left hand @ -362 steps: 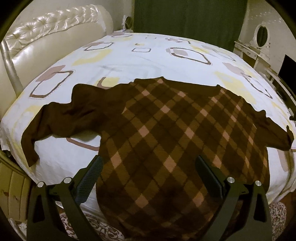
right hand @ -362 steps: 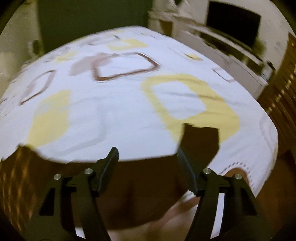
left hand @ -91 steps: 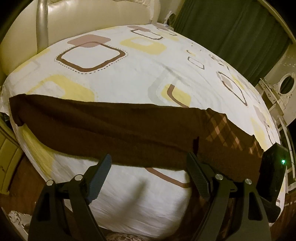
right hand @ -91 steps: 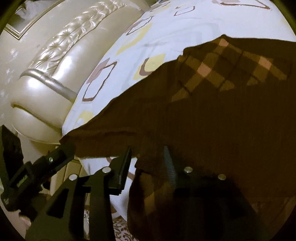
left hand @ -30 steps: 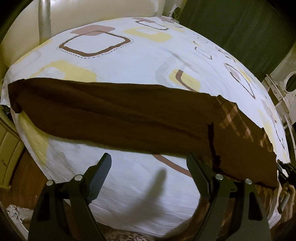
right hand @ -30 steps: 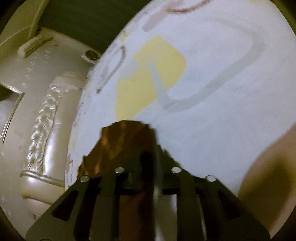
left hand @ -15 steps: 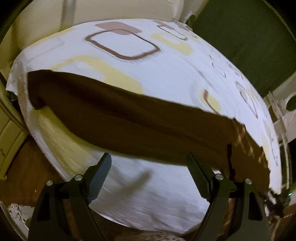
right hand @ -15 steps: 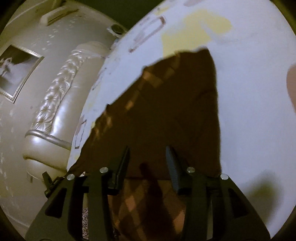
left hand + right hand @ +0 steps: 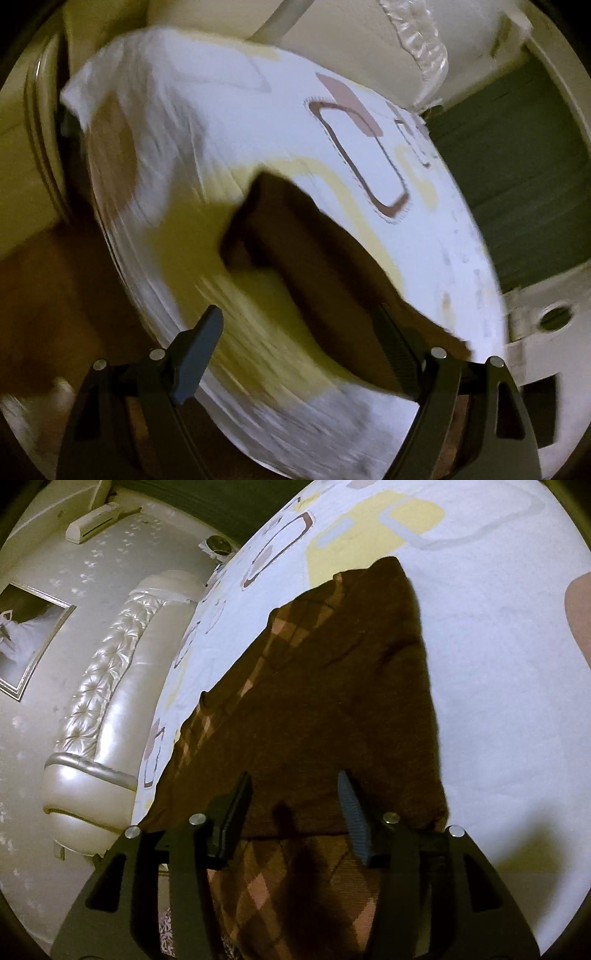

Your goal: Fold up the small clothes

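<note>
The brown argyle sweater [image 9: 317, 686] lies on the bed, already doubled into a long band, its plain dark layer on top with diamond check showing along the edge and under the jaws. In the right wrist view it spreads forward from between the right gripper [image 9: 295, 812], whose 2 jaws stand apart above the cloth, holding nothing. In the left wrist view, badly blurred, a dark sleeve end [image 9: 266, 221] runs forward from near the right-hand jaw of the left gripper [image 9: 299, 350]; those jaws are wide apart and empty too.

The next fold probably needs the sleeve brought in over the body. To do it well, I would pinch the sleeve at its far tip, lift only enough to clear the sheet, and lay it square to the folded edge so no ridge forms.

Beneath is a white bedsheet [image 9: 498, 664] printed with yellow and brown rounded squares. Beyond the jaws stand a tufted cream headboard [image 9: 107, 679], a framed picture [image 9: 26, 642] and green curtains [image 9: 517, 177]
</note>
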A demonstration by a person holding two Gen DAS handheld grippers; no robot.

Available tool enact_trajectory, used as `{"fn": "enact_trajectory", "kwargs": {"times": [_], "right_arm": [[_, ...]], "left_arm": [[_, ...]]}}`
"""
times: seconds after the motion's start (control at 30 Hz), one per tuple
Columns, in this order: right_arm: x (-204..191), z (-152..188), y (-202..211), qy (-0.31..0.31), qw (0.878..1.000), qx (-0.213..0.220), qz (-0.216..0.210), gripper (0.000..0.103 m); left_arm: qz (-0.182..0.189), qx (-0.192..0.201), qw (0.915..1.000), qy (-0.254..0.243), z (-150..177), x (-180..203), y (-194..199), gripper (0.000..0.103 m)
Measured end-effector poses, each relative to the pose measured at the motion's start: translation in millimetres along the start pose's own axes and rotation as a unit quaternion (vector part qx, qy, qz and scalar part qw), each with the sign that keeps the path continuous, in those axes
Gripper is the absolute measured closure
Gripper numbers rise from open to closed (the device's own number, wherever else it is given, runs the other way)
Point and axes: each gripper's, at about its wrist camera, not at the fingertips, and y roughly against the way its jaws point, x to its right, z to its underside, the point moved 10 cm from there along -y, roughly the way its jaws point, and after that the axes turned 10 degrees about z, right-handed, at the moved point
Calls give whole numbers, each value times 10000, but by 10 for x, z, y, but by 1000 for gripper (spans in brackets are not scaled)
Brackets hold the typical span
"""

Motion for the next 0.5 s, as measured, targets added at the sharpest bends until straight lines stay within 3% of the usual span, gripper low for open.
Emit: {"fn": "enact_trajectory", "kwargs": {"times": [0.1,0.23,0.4,0.43,0.47,0.5], "right_arm": [[-5,-5,-4,-34,10000,9,12,51],[-4,-8,-12,-65,10000,12,25,51],[3,-14,-18,-88,9999,37,80,51],[2,-14,-20,-88,9999,46,91,51],[2,-15,-20,-89,9999,55,100,51],[1,-9,-16,-91,9999,68,109,51]], "left_arm": [[-380,98,9984,-409,-197,-134,9,21],[-432,177,9957,-795,-423,-210,-28,21],[-526,-119,9818,-1823,-429,-64,-188,21],[-556,-182,9804,-1879,-417,-64,-227,30],[-556,-258,9799,-1897,-403,-79,-259,47],[-579,-351,9803,-1855,-398,-110,-293,56]]}}
